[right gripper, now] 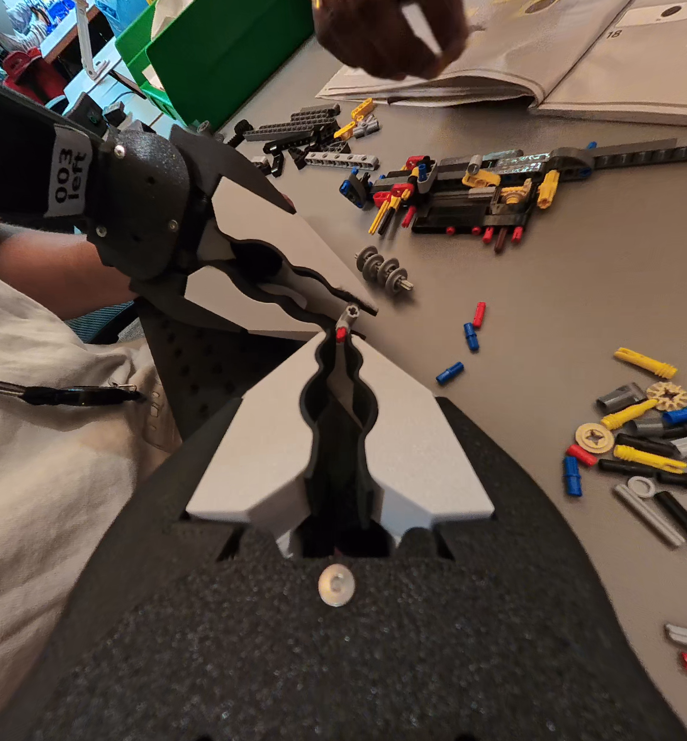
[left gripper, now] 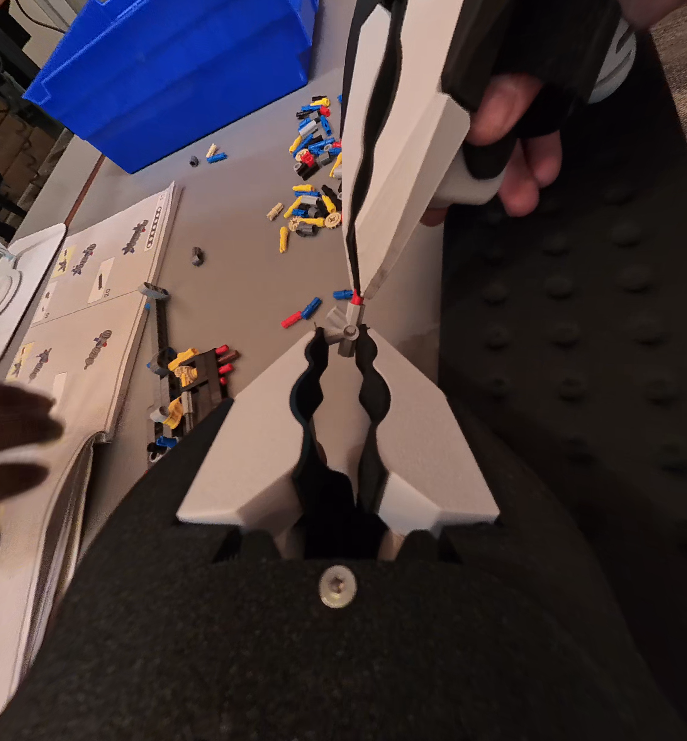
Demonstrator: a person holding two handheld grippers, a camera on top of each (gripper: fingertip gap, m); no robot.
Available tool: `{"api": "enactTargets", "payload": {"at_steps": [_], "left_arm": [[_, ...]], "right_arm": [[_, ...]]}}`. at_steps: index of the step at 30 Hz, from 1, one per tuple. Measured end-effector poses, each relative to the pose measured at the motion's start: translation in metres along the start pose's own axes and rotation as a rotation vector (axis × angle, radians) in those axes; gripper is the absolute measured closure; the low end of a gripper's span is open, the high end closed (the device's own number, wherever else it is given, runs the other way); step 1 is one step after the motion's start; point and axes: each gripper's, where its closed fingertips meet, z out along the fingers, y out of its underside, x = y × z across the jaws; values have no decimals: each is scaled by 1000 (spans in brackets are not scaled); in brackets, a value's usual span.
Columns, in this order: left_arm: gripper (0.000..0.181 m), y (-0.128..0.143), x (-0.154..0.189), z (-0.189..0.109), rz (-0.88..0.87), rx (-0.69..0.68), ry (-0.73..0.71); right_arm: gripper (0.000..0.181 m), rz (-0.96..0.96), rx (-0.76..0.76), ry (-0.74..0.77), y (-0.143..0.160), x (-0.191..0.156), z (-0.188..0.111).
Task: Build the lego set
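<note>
Above the grey surface (left gripper: 233, 248), the left gripper (left gripper: 341, 335) clenched its fingers on a grey three-armed connector (left gripper: 345, 322), while the right gripper (right gripper: 339, 335) pinched a small red pin (right gripper: 340, 333) at its fingertips, pressed against one arm of that connector. The half-built lego model (right gripper: 470, 196) lay near the open instruction booklet (right gripper: 574, 68), with loose pins (right gripper: 646, 437) scattered to the side, beside a blue bin (left gripper: 173, 76).

You have a white label (right gripper: 69, 176) with black printed characters on the black body of your left gripper (right gripper: 353, 317). Your open instruction booklet (right gripper: 574, 72) carries small printed step numbers in boxes beside its drawings, seen in both wrist views.
</note>
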Motion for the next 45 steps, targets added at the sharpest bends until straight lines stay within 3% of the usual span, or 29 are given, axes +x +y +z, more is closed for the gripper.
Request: {"api": "enactTargets", "payload": {"at_steps": [13,22,45], "left_arm": [[168,0,1,-5,47,-19,-22],[168,-7,-3,-9,13,20,-23],[168,-4,-1,-10,48,-4,-45]], "right_arm": [[179,-59,-45,27,6,0,4],[178,-25,33,8,-4,-2,-1],[179,-59,5,38,1,-2,1]]}}
